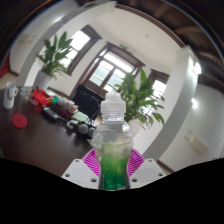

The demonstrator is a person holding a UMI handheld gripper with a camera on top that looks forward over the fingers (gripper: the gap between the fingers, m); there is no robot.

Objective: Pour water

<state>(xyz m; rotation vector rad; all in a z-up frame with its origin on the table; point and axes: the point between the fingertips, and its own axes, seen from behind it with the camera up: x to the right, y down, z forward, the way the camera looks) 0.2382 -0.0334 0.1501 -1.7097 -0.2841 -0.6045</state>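
Gripper [115, 170] clamped both pink pads on a clear plastic bottle [114, 140] of greenish liquid, upright between the fingers (cap seemingly on), carried above the cluttered table [45, 118]; pouring apparently needed a receiving vessel.

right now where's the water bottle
In the gripper view, the water bottle is upright between the hand-held gripper's pink pads, which press on its sides, with a leafy potted plant beyond it.

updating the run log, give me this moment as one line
phase: bottle held | gripper: shut on bottle | bottle: upright, capped, green liquid | pour: not started
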